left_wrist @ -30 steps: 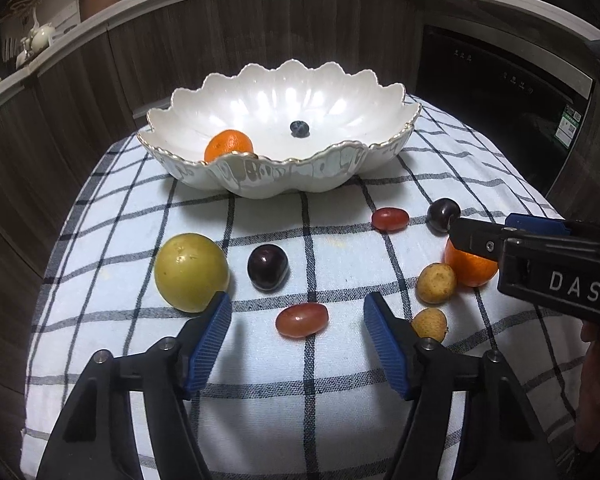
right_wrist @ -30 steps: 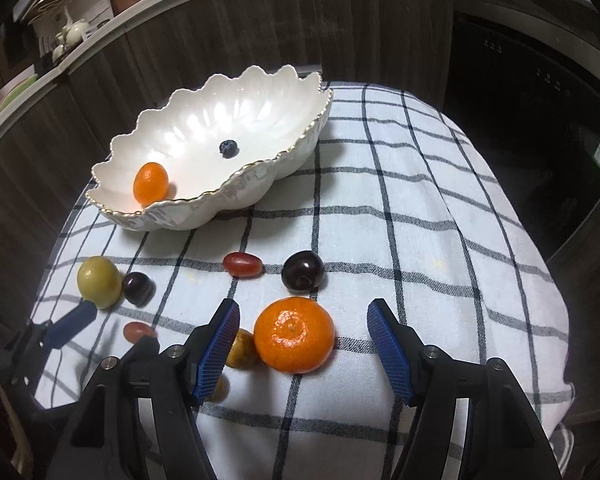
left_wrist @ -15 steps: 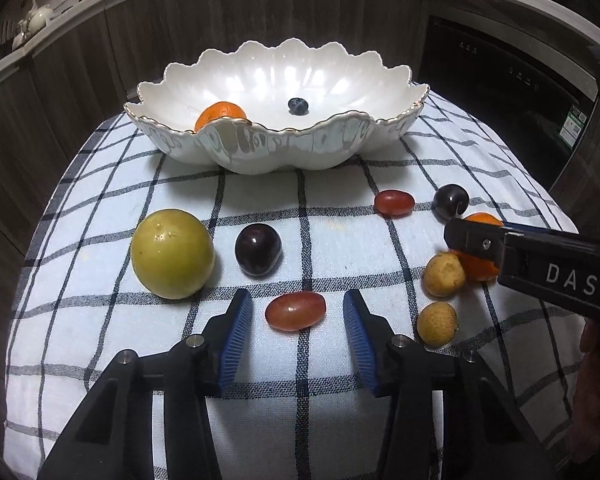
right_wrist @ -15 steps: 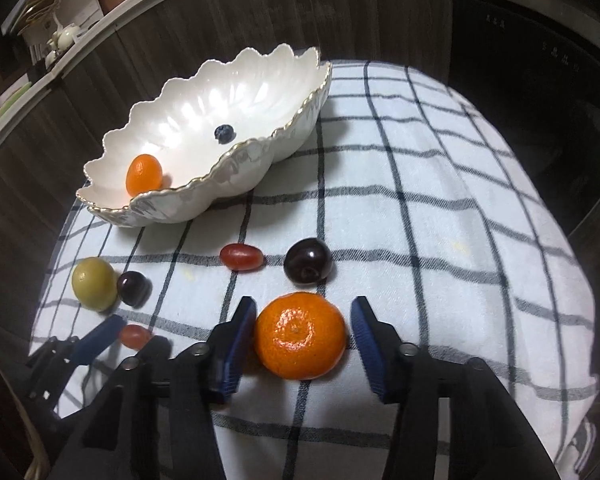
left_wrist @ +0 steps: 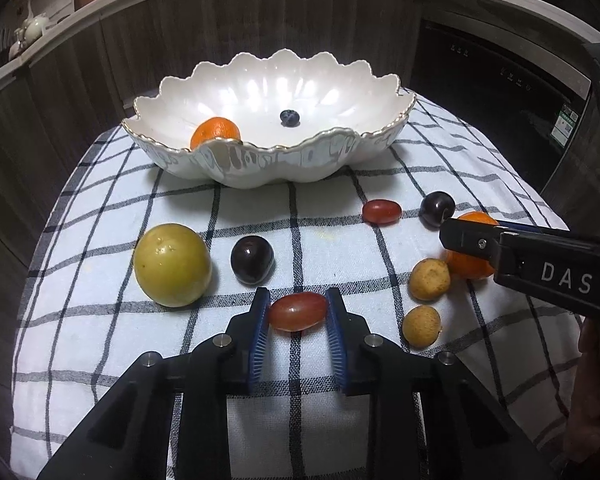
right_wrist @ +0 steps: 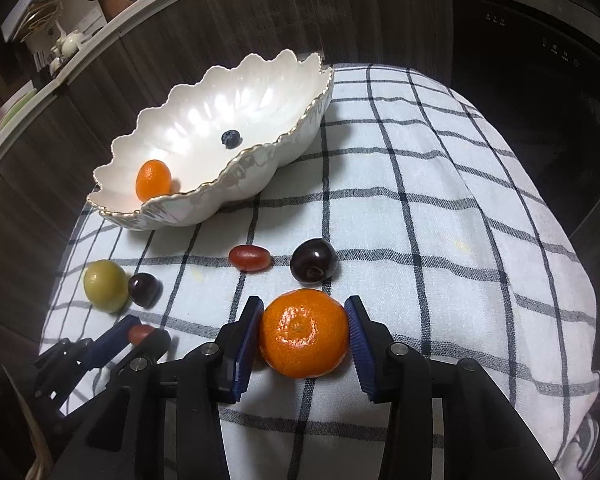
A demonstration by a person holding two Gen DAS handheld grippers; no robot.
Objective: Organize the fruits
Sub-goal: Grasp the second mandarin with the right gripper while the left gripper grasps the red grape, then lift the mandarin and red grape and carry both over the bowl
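Observation:
A white scalloped bowl [left_wrist: 260, 168] holds a small orange [left_wrist: 215, 131] and a blueberry [left_wrist: 289, 117]; it also shows in the right wrist view [right_wrist: 236, 196]. My left gripper [left_wrist: 298, 312] is shut on a red grape [left_wrist: 298, 312] lying on the checked cloth. My right gripper [right_wrist: 303, 338] is shut on a mandarin [right_wrist: 303, 338], which rests on the cloth. Loose on the cloth are a green fruit [left_wrist: 172, 270], a dark plum [left_wrist: 252, 259], a second red grape [left_wrist: 381, 211], a second dark plum [left_wrist: 437, 209] and two small tan fruits [left_wrist: 429, 279].
The checked cloth [right_wrist: 440, 208] covers a small rounded table whose edges drop off on all sides. Dark wood cabinets [left_wrist: 100, 60] and a dark appliance [right_wrist: 540, 60] stand behind it. The right gripper's body [left_wrist: 540, 268] crosses the right side of the left wrist view.
Both grippers moved forward and closed: the left one's jaws came in onto the red grape, the right one's onto the mandarin. The fruits on the cloth have not moved.

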